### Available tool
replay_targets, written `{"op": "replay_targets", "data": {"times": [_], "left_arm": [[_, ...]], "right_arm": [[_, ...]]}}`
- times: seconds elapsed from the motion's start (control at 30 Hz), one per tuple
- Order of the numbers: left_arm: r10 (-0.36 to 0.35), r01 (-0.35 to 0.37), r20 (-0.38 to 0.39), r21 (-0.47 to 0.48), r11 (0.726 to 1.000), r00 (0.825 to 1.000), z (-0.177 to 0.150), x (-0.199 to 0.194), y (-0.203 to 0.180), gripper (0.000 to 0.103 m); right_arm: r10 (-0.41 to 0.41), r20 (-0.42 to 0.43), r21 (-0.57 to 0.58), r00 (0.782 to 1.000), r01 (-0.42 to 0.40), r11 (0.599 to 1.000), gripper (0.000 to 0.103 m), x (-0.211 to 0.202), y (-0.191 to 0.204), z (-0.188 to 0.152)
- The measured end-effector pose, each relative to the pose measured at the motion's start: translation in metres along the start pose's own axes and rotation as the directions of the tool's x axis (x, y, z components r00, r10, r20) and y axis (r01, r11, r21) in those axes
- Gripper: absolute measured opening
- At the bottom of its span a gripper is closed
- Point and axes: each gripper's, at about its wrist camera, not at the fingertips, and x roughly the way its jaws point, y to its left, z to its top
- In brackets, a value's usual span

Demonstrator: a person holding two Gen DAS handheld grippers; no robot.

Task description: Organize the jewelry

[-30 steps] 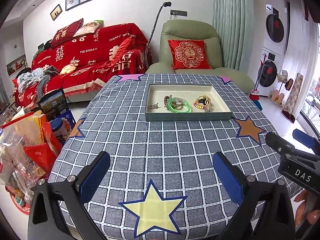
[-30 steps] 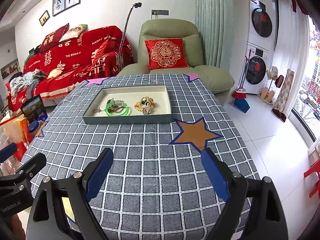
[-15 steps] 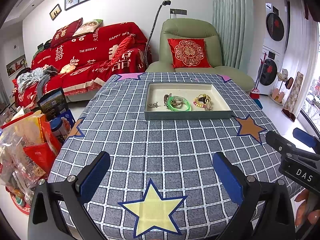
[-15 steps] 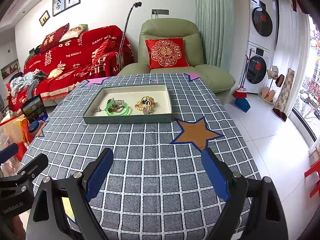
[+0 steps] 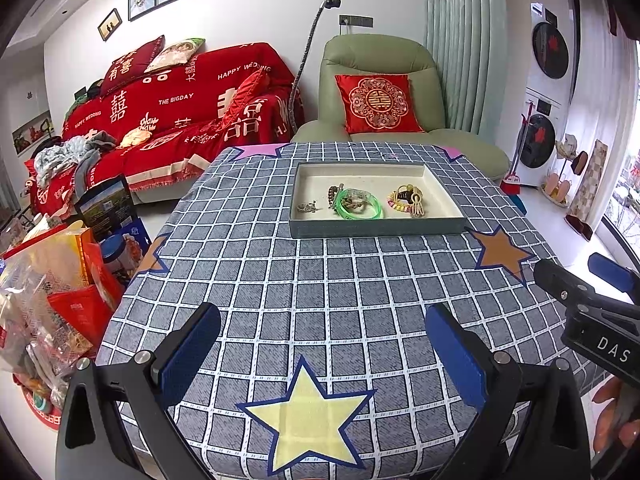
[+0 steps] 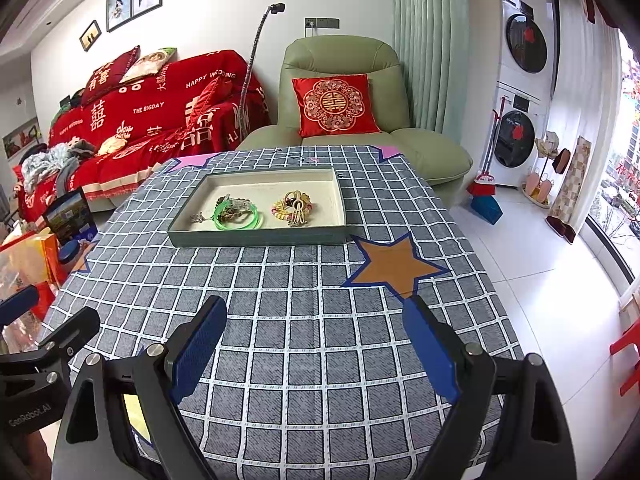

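A shallow grey-green tray (image 5: 376, 229) (image 6: 256, 237) sits at the far middle of the checked tablecloth. In it lie a green bangle (image 5: 359, 205) (image 6: 237, 216), a small silver piece (image 5: 307, 208) (image 6: 197, 217) to its left and a yellow-pink beaded bundle (image 5: 406, 200) (image 6: 293, 205) to its right. My left gripper (image 5: 320, 354) is open and empty over the near table edge, above a yellow star. My right gripper (image 6: 316, 354) is open and empty, also near the front edge. Each gripper shows at the side of the other's view.
A brown star patch (image 6: 394, 266) lies right of the tray. Bags and boxes (image 5: 52, 292) stand on the floor at the table's left. A red sofa (image 5: 172, 120) and a green armchair (image 5: 384, 92) stand behind the table.
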Motion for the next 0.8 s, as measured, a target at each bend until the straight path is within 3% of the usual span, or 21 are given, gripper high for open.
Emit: {"op": "replay_targets", "data": {"times": [0.8], "left_arm": [[0.001, -0.001, 0.001, -0.001, 1.0, 1.0, -0.002, -0.0001, 0.0024, 0.103]], "right_arm": [[0.006, 0.002, -0.003, 1.0, -0.006, 1.0, 0.091, 0.0001, 0.0049, -0.002]]}}
